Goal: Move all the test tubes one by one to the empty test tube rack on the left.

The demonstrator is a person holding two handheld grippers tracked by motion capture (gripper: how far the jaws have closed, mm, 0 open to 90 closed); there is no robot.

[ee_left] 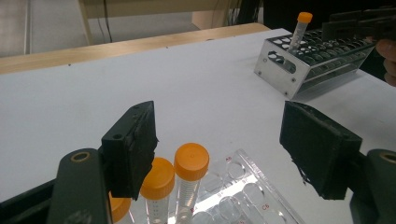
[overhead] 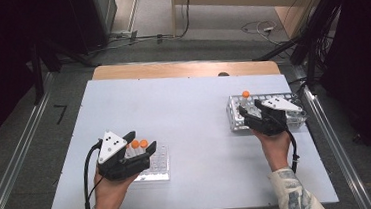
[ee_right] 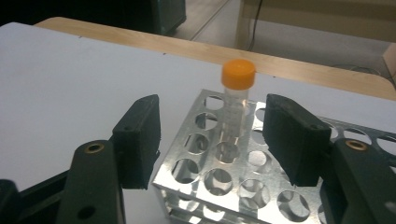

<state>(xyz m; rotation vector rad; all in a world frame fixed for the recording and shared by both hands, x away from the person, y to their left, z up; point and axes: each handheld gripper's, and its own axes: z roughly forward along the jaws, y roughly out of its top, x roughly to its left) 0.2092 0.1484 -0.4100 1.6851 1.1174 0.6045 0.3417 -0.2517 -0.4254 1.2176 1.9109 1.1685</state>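
Observation:
Three clear tubes with orange caps stand upright at the near left of a clear well plate. My left gripper is open just above and around them; two caps show between its jaws in the high view, untouched. A single orange-capped tube stands in a corner hole of the metal rack at the table's right. My right gripper is open, its jaws either side of that tube and short of it. In the high view the right gripper hovers over the rack.
The white table top has a wooden strip along its far edge. Cables trail from both grippers toward the person. Metal rails run along the floor on both sides, and dark stands and cables stand behind the table.

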